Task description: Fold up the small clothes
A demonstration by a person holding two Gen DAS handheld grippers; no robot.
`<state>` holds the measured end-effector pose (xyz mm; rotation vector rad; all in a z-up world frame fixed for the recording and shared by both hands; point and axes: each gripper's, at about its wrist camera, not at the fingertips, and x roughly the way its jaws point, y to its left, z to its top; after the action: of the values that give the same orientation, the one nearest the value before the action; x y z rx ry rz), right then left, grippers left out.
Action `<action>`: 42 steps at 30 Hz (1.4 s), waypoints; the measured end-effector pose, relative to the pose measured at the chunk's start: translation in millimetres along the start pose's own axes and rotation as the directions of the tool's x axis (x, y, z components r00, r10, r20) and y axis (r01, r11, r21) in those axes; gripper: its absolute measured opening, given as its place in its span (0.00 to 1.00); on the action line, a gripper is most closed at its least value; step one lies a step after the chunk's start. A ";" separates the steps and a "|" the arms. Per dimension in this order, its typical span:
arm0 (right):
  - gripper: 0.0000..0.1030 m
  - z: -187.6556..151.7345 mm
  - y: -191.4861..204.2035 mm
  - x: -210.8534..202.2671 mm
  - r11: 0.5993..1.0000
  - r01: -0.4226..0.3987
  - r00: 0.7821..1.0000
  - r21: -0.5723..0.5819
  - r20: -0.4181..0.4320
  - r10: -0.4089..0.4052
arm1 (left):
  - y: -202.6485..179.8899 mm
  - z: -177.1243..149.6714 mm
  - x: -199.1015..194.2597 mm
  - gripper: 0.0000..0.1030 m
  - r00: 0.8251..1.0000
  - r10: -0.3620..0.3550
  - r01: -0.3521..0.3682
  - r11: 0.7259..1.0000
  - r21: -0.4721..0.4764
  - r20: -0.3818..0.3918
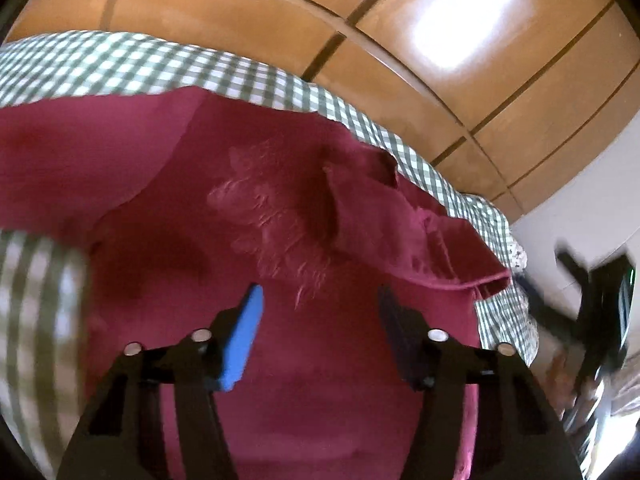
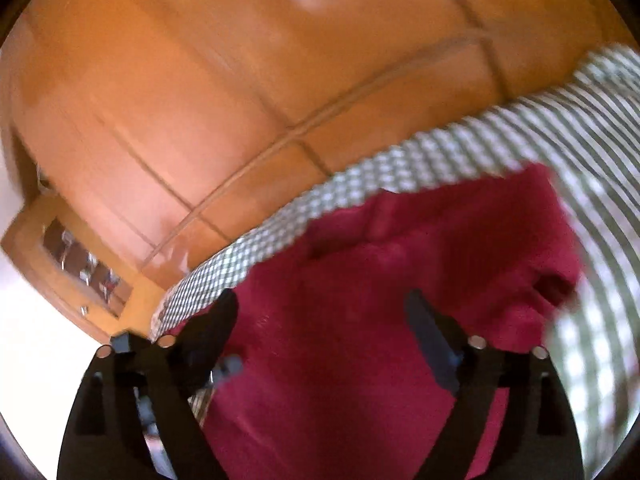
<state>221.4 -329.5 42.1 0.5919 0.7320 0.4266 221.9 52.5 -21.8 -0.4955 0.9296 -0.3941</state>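
Note:
A dark red garment (image 1: 168,168) lies spread on a green-and-white checked cloth (image 1: 132,66). It has a faint worn print near its middle, and its right side is folded over into a creased flap (image 1: 400,224). My left gripper (image 1: 320,312) hovers over the garment with its jaws apart, one pad blue, and nothing is pinched between them. At the far right of the left wrist view the right gripper (image 1: 592,308) shows as a dark blur beyond the cloth's edge. In the right wrist view the garment (image 2: 380,280) lies under my right gripper (image 2: 324,312), which is open and holds nothing.
Glossy brown wooden cabinet doors (image 1: 460,80) rise behind the checked cloth. The cloth's far edge (image 2: 280,232) runs diagonally in the right wrist view. A wooden niche with small shiny items (image 2: 84,268) sits at the left, next to a white wall (image 2: 36,360).

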 end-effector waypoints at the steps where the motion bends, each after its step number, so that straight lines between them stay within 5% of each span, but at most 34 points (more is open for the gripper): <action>1: 0.89 -1.3 -11.4 -7.3 1.000 0.003 1.000 0.022 0.004 -0.003 | -3.7 3.4 5.3 0.55 1.000 -0.006 0.006 1.000 0.007 -0.002; 8: 0.96 -3.3 -70.0 -32.0 0.969 -0.078 0.995 0.235 0.075 0.062 | -34.9 33.0 69.2 0.51 0.997 -0.026 0.028 0.999 0.028 -0.069; 9: 0.97 -1.1 -71.6 -34.4 0.964 -0.093 0.994 0.251 0.082 0.075 | -38.5 37.3 77.1 0.39 0.997 -0.019 0.022 0.999 0.035 -0.076; 10: 0.97 2.9 -77.8 -28.9 0.950 -0.124 0.990 0.285 0.097 0.100 | -43.5 41.5 85.1 0.15 0.996 -0.013 0.017 0.999 0.050 -0.089; 12: 0.98 10.2 -89.5 -19.0 0.922 -0.164 0.984 0.351 0.120 0.130 | -46.1 48.9 86.3 0.01 0.997 0.010 -0.007 0.999 0.052 -0.071; 17: 0.98 14.1 -104.1 -1.8 0.872 -0.215 0.975 0.439 0.153 0.163 | -36.8 62.8 36.9 0.01 0.996 -0.020 0.018 0.999 0.028 0.083; 21: 0.98 12.4 -109.5 12.1 0.867 -0.216 0.975 0.450 0.147 0.167 | -10.1 57.4 9.7 0.01 0.990 0.072 -0.076 0.997 0.026 0.125; 27: 0.98 -3.8 -100.1 8.5 0.918 -0.103 0.995 0.383 0.031 0.098 | 32.5 37.6 19.4 0.01 0.987 0.155 -0.155 0.988 -0.007 0.051; 34: 0.98 12.5 -23.7 -8.6 0.998 0.057 0.998 0.037 0.026 -0.058 | 19.4 37.2 15.8 0.01 0.983 0.153 -0.156 0.987 0.026 0.101; 38: 0.93 19.7 -6.4 32.1 0.965 0.236 0.972 -0.116 0.017 -0.236 | 18.6 42.2 3.2 0.01 0.977 0.167 -0.174 0.984 0.041 0.136; 42: 0.80 4.1 -34.3 87.6 0.905 0.383 0.906 -0.188 -0.117 -0.408 | 25.4 44.5 2.5 0.01 0.964 0.222 -0.231 0.972 0.045 0.144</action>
<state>288.7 -308.5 -20.4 0.2467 0.9338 0.1494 263.1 82.3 -15.4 -0.3512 0.8264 -0.1772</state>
